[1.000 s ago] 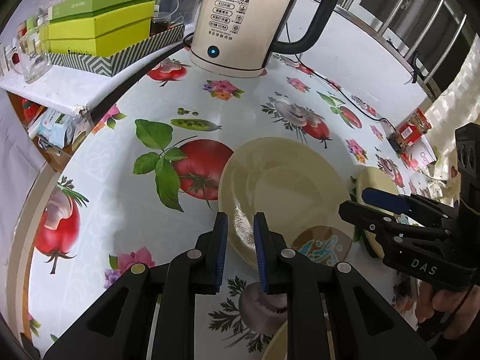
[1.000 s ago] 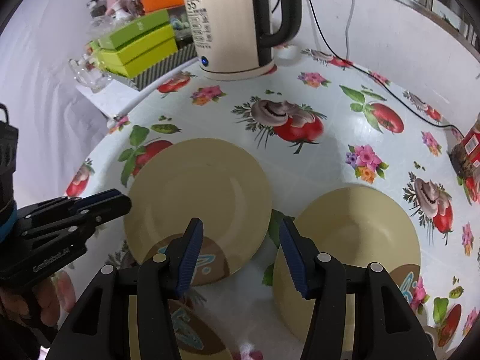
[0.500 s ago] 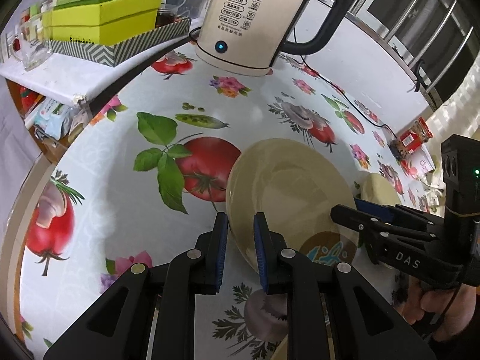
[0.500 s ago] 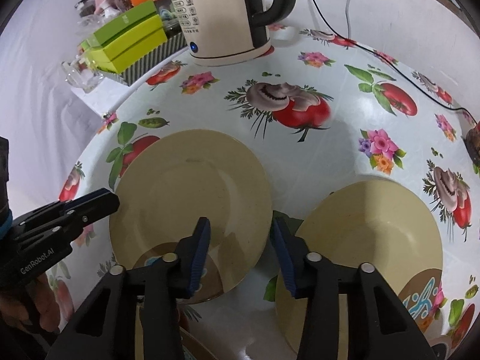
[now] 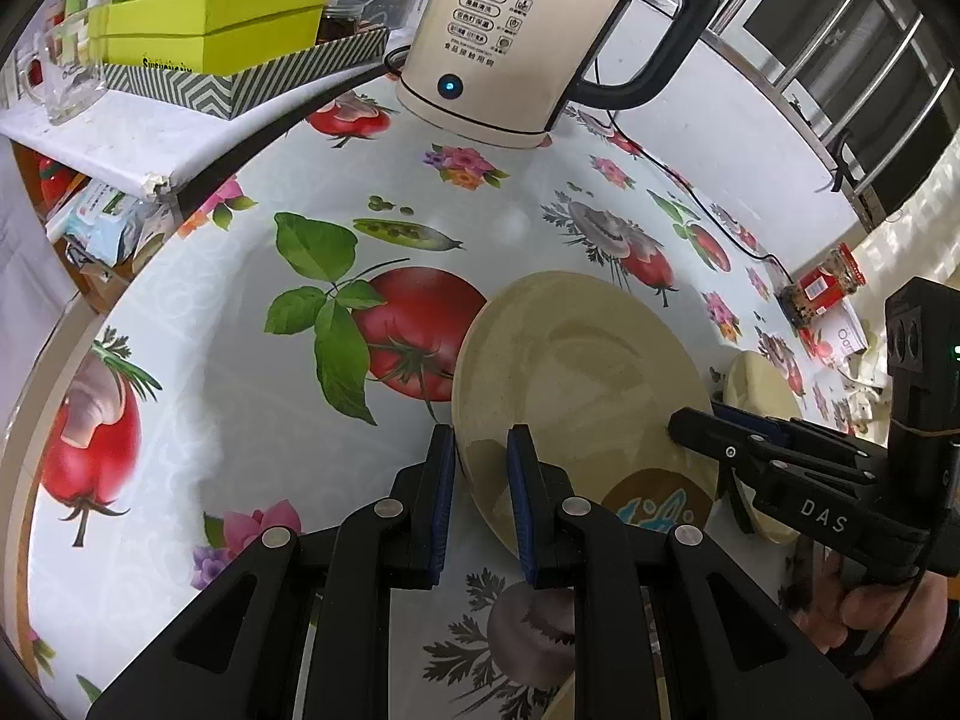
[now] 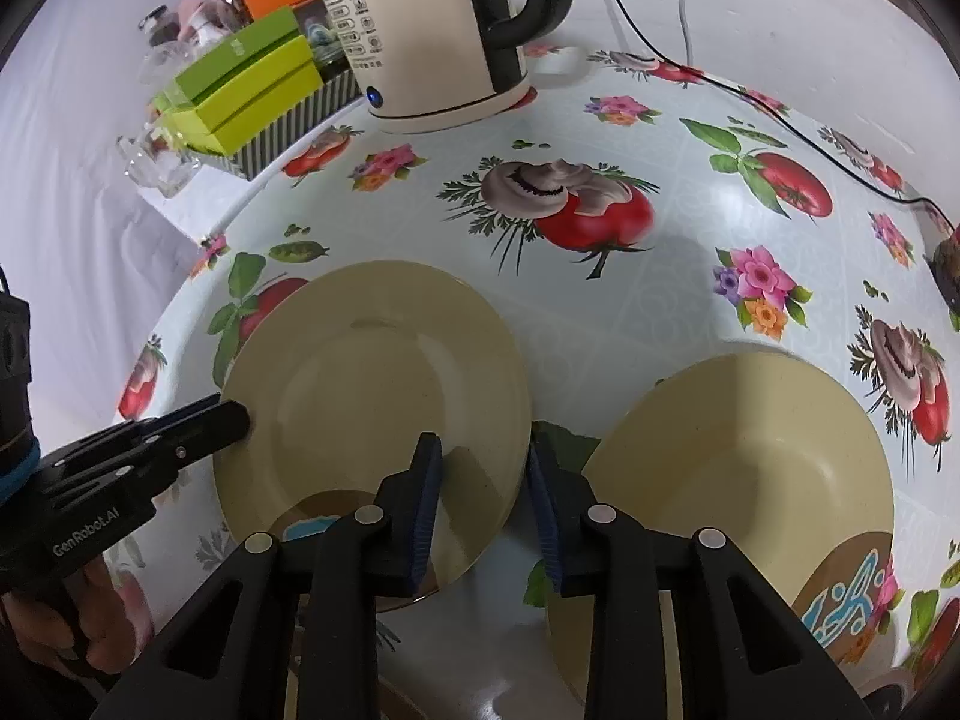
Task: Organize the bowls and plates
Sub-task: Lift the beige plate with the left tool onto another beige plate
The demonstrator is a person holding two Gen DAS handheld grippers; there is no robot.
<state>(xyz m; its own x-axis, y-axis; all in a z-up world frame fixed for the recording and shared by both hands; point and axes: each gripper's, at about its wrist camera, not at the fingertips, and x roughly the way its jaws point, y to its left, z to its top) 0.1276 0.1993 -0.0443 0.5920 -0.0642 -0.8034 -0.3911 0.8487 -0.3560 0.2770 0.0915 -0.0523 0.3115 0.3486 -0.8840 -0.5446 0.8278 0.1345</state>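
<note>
Plates are lying on the flower-printed desk (image 6: 660,312), in front of the cream kettle (image 6: 432,30): the near plate (image 6: 372,384) is sitting closer to the kettle's left side, and a second, deeper plate or bowl (image 6: 744,468) is lying well to its right, the two apart and unstacked, so most of the organizing is judged as remaining. The left hand-held gripper (image 5: 480,450) is straddling the near plate's left rim, its pads looking clamped on it. The right hand-held gripper (image 6: 483,462) is straddling the opposite rim; its jaws have just been closing, and pad contact cannot be confirmed. The near plate is facing cavity upward, apparently tilted slightly; being round, it has no long axis, and its printed emblem (image 6: 312,522) is pointing away from the kettle.
</note>
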